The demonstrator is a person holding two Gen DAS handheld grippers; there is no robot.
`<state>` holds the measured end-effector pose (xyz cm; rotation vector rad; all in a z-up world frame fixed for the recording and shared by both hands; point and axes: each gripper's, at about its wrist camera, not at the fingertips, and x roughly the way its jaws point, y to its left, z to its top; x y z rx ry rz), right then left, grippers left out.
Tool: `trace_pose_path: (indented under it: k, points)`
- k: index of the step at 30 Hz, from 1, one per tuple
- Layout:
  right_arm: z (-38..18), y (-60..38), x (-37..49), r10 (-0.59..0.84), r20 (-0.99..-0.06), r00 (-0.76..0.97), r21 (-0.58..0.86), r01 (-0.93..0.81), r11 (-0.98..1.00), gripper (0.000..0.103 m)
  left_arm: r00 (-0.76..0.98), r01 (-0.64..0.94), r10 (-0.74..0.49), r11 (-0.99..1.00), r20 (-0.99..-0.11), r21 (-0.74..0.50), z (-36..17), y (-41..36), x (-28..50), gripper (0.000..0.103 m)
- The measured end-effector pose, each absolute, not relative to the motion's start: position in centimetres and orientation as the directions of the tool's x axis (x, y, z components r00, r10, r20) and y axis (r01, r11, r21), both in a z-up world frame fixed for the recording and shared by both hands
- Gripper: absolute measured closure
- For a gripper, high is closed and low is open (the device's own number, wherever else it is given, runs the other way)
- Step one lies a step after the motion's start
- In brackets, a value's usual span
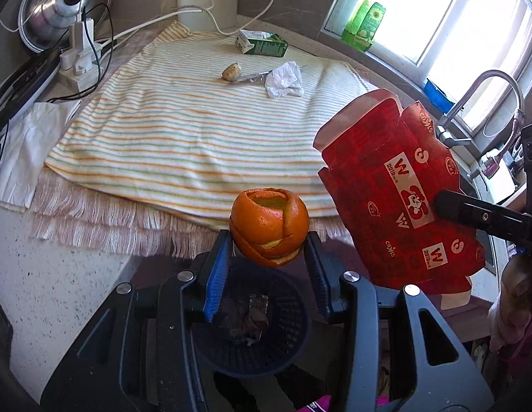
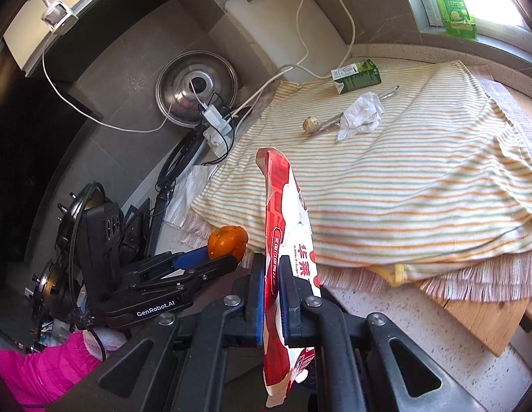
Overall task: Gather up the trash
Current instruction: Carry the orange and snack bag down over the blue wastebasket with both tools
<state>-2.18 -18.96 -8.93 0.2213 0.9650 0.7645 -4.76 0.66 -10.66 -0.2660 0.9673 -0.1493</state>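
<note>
With both grippers loaded, you are at the drop-off step over the bin.
Your left gripper [image 1: 268,240] is clamped on the orange peel [image 1: 270,226], directly above the dark mesh bin [image 1: 293,336]; your right gripper [image 2: 270,295] pinches the flattened red carton [image 2: 283,240] beside it. Next, line each up over the bin and release; tissue [image 1: 285,79] and milk carton [image 1: 262,44] remain on the striped cloth [image 1: 183,144].

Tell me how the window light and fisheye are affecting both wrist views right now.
Left wrist view: window blown out white, straight edges bowed; orange peel and red carton stay sharp. Right wrist view: window glare only at the top right, striped cloth evenly lit, left side dark, black vignette in the corners.
</note>
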Motion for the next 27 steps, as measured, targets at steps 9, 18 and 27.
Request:
trace_pose_path:
  k: [9,18,27]
  points:
    - [-11.2,-17.9,-6.1,0.653,-0.695,0.300,0.482,-0.480,0.733,0.098,0.505,0.011,-0.262,0.955,-0.822,-0.297,-13.4,0.4,-7.8,0.059]
    - [-13.9,-16.6,-8.8,0.620,-0.736,0.271,0.458,-0.475,0.751,0.098,0.435,0.005,-0.275,0.953,-0.857,-0.303,-16.8,0.2,-9.6,0.059]
    - [-18.2,-16.1,-9.9,0.569,-0.786,0.239,0.439,-0.433,0.788,0.098,0.365,-0.026,-0.284,0.949,-0.887,-0.314,-20.4,0.6,-10.0,0.059]
